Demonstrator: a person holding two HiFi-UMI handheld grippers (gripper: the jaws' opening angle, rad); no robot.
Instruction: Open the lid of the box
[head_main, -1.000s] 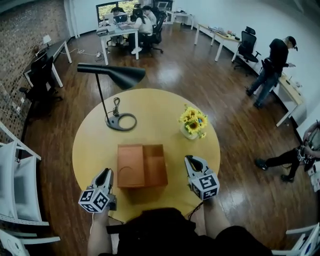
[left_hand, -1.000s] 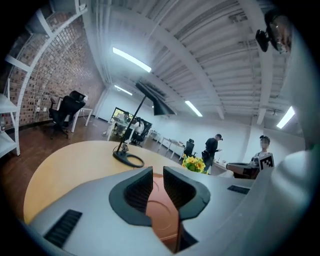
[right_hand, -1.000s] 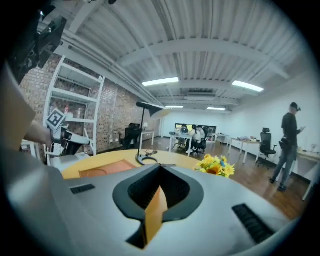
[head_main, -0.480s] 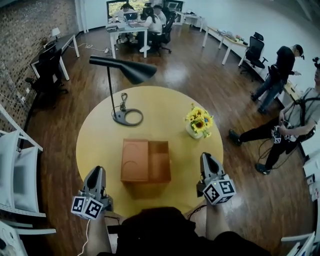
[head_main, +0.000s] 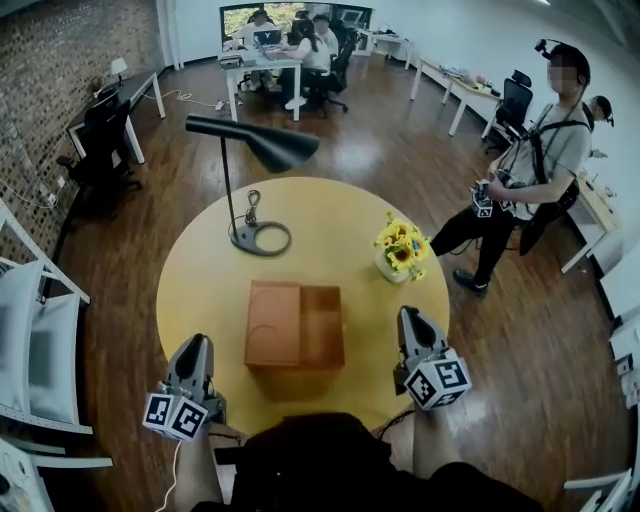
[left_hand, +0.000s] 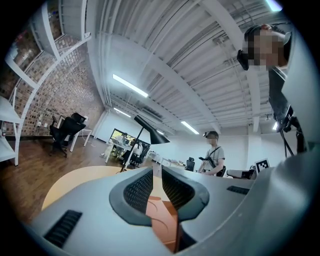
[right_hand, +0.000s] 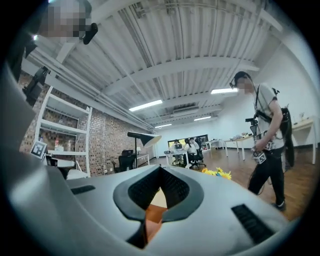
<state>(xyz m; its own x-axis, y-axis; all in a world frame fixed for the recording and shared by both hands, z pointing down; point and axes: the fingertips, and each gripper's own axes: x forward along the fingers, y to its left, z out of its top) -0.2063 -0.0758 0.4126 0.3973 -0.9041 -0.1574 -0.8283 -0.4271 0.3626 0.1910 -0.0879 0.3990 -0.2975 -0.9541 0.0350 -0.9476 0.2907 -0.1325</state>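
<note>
Desk: round, yellow top, standing on a dark wood floor.
Box: orange-brown, on the near half of the desk at about the middle, between the two tongs and touching neither.
Lid: open, lying flat over the left part of the box, with a curved line on the surface; right part of the box showing as a darker hollow.
Left tongs: closed, only a thin slit between the ribbed pads, gripping nothing; low at the near-left rim of the desk, left of the box and apart from it; tips pointing away from the body, marker cube at the rear; in the left gripper view the box seen past the pads, lower down.
Right tongs: closed, pads together, gripping nothing; at the near-right rim of the desk, right of the box and apart from it; in the right gripper view a piece of the box seen below the pads.
Lamp: black, ring base on the far-left part of the desk, thin stem upright, shade reaching to the right above the desk.
Flowers: yellow, in a small light pot, on the right part of the desk, beyond the right tongs, apart from the box.
Person: standing on the floor beyond the desk at the right, light shirt, dark straps, a device in the hands.
Chairs: white, at the left edge, off the desk.
</note>
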